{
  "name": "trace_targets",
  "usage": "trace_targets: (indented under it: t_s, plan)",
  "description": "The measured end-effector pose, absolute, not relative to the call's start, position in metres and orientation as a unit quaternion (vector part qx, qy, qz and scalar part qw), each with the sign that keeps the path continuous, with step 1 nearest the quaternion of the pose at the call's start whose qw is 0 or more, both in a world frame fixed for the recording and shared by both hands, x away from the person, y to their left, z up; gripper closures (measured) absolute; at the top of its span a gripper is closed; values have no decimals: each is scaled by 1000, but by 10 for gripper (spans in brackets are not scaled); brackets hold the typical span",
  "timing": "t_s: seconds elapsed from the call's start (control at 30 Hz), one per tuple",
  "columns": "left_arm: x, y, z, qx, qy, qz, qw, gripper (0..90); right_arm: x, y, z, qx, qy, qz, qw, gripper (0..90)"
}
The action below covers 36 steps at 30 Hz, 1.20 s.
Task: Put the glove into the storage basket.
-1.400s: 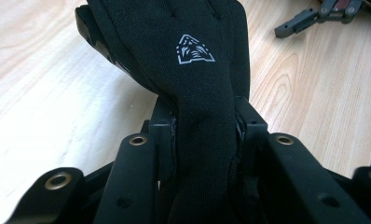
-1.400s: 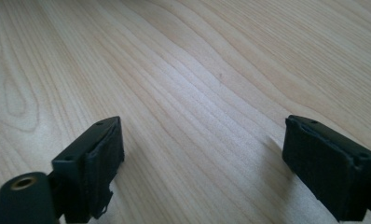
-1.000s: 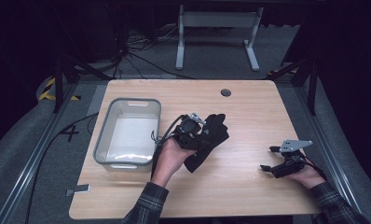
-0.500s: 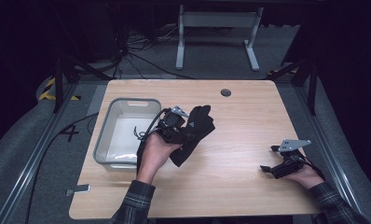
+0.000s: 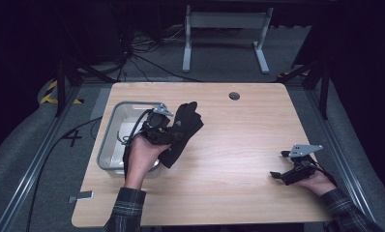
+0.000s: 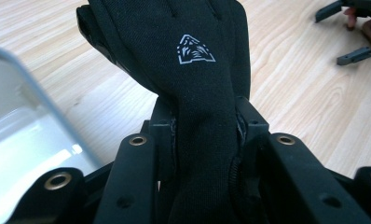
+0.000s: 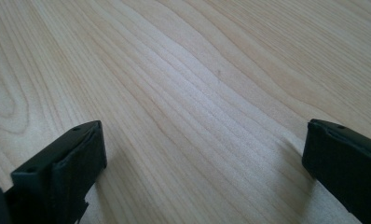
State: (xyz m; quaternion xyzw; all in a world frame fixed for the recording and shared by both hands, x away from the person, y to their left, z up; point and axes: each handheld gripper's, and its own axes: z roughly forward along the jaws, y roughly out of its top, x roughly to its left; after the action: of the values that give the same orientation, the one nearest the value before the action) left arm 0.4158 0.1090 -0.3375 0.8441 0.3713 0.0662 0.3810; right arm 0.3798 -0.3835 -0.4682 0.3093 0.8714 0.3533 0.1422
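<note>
Wooden surface (image 5: pixel 239 145): left gripper (image 5: pixel 169 133) clamps a black glove (image 5: pixel 183 128) beside the bin (image 5: pixel 114 126); carry it clear over the rim before releasing. Right gripper (image 5: pixel 283 166) rests wide open, empty.

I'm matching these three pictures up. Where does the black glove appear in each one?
High view: the black glove hangs left of centre, clamped in the left gripper, just right of the clear bin.
Left gripper view: it fills the centre, pinched between the fingers.
Right gripper view: not in it.
Shared landmark: the wooden table.
</note>
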Motion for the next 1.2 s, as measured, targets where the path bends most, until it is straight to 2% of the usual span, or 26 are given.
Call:
trace_targets:
  t_s: [0.73,1.2]
  plan:
    - [418,186,-349,798,454,108,382,672,380,-384,-468,309,871,353,142,0]
    - [438,202,-380,803,470,104,353,671,380,-384,-468,309,871,353,142,0]
